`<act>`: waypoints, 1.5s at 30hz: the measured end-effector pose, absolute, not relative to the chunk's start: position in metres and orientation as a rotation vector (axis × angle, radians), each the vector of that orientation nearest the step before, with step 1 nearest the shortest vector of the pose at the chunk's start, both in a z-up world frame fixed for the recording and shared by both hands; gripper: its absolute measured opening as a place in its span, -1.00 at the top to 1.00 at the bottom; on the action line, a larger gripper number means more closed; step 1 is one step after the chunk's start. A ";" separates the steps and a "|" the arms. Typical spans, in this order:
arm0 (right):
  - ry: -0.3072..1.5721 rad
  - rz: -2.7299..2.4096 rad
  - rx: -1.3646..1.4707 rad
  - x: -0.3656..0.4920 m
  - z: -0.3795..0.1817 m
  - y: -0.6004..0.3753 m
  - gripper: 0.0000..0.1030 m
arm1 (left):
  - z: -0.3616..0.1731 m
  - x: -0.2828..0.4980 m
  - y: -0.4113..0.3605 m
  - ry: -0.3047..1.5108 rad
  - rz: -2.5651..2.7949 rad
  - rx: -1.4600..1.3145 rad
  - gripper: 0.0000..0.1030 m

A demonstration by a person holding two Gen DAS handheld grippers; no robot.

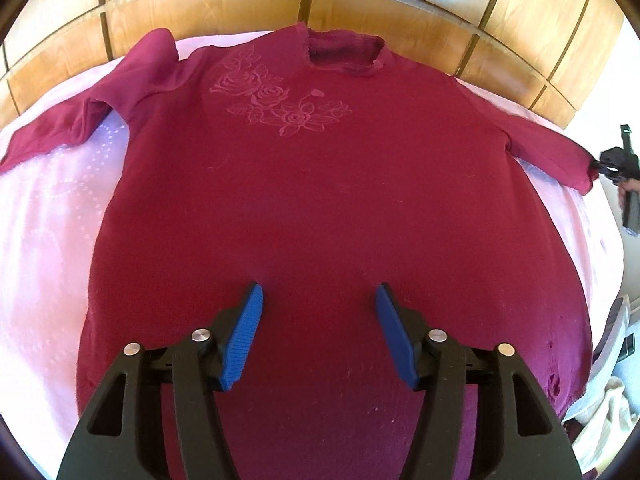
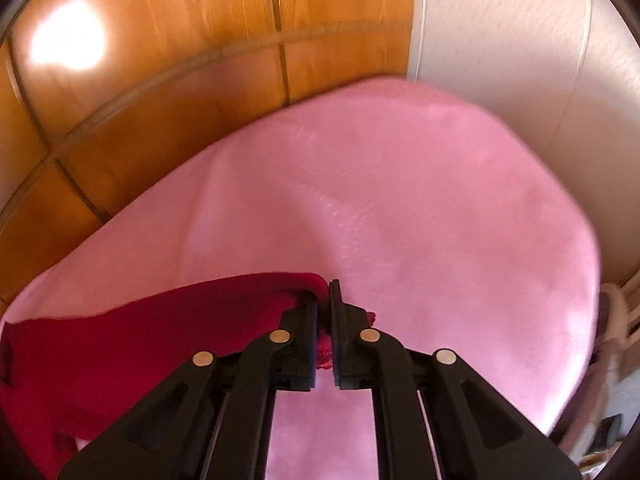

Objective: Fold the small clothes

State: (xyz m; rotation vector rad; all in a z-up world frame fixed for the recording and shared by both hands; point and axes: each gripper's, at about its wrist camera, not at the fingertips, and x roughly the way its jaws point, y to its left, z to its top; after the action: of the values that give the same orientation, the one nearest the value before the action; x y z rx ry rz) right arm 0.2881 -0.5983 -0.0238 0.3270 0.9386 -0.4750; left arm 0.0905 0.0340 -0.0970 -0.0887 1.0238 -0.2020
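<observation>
Both pairs of jaws told different stories. Those of the left gripper stood well apart, their blue ribbed pads splayed and nothing between them, hovering over the lower body of the sweater. Those of the right gripper were nearly together and pinched the cuff of the right sleeve; a fringe of crimson knit showed in the narrow gap between the black fingers and a scrap poked out on their far side.

Beyond the left gripper, the sweater lay spread flat and face up on the pink bedcover, with its neck opening at the far end and its hem toward the camera. A tone-on-tone rose motif sat across the chest, off to the left of the collar. One sleeve lay out to the left, creased and partly doubled near the shoulder. The other ran out to the right edge of the left wrist view, where the right gripper met its end and part of a hand showed below it.

In the right wrist view, the clamped sleeve trailed away to the lower left over the bedcover, which was otherwise bare and slightly rumpled there. Behind the bed rose a panelled wooden headboard, glossy with light patches, and to its right a pale textured wall.
</observation>
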 end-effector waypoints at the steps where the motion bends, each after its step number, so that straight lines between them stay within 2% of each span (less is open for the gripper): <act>1: 0.912 -0.481 0.346 0.287 -0.025 -0.600 0.02 | -0.097 0.091 0.033 1.025 -0.201 -0.083 -0.19; 2: 0.880 -0.479 0.378 0.283 -0.024 -0.601 -0.18 | -0.098 0.091 0.032 1.026 -0.199 -0.078 -0.19; 3: 0.860 -0.470 0.408 0.277 -0.024 -0.603 -0.26 | -0.098 0.091 0.032 1.025 -0.198 -0.078 -0.19; 7: 0.825 -0.370 0.602 0.240 -0.037 -0.601 -0.28 | -0.099 0.089 0.034 1.020 -0.197 -0.098 -0.21; 9: 0.834 -0.307 0.708 0.224 -0.052 -0.597 -0.22 | -0.099 0.089 0.034 1.021 -0.198 -0.095 -0.21; 11: 0.855 -0.266 0.783 0.217 -0.068 -0.596 0.03 | -0.099 0.090 0.034 1.023 -0.199 -0.091 -0.25; 12: 0.873 -0.260 0.805 0.218 -0.080 -0.592 0.09 | -0.099 0.090 0.033 1.024 -0.202 -0.092 -0.27; 18: 0.834 -0.278 0.861 0.242 -0.096 -0.590 0.15 | -0.100 0.089 0.029 1.020 -0.175 -0.088 -0.30; 19: 0.841 -0.289 0.847 0.248 -0.096 -0.590 0.39 | -0.100 0.089 0.028 1.019 -0.171 -0.087 -0.32; 20: 0.854 -0.303 0.825 0.263 -0.100 -0.594 0.89 | -0.100 0.089 0.027 1.018 -0.169 -0.083 -0.34; 26: 0.817 -0.394 0.601 0.242 -0.057 -0.586 0.90 | -0.100 0.089 0.028 1.015 -0.178 -0.084 -0.36; 30: 0.924 -0.450 0.512 0.244 -0.070 -0.578 0.90 | -0.099 0.089 0.031 1.016 -0.195 -0.096 -0.39; 31: 0.950 -0.447 0.504 0.246 -0.075 -0.575 0.87 | -0.097 0.088 0.033 1.018 -0.203 -0.109 -0.39; 33: 0.963 -0.452 0.504 0.245 -0.080 -0.571 0.69 | -0.090 0.085 0.043 1.013 -0.223 -0.160 -0.39; 34: 0.954 -0.446 0.502 0.242 -0.078 -0.569 0.29 | -0.086 0.084 0.050 1.005 -0.219 -0.181 -0.39; 35: 0.943 -0.441 0.502 0.242 -0.073 -0.565 0.01 | -0.082 0.082 0.060 0.992 -0.205 -0.208 -0.39; 37: 0.915 -0.432 0.455 0.237 -0.057 -0.550 -0.14 | -0.075 0.079 0.087 0.970 -0.166 -0.284 -0.39; 38: 0.905 -0.426 0.436 0.236 -0.053 -0.543 -0.32 | -0.073 0.079 0.098 0.961 -0.146 -0.312 -0.39; 45: 0.868 -0.135 0.287 0.220 -0.022 -0.416 -0.69 | -0.074 0.074 0.209 0.901 0.134 -0.495 -0.39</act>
State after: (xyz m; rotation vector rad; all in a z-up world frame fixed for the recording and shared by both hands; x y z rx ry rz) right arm 0.2203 -0.4161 -0.0217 0.2870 0.8683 -0.1346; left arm 0.0741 0.2089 -0.0745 -0.4952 0.9009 0.1337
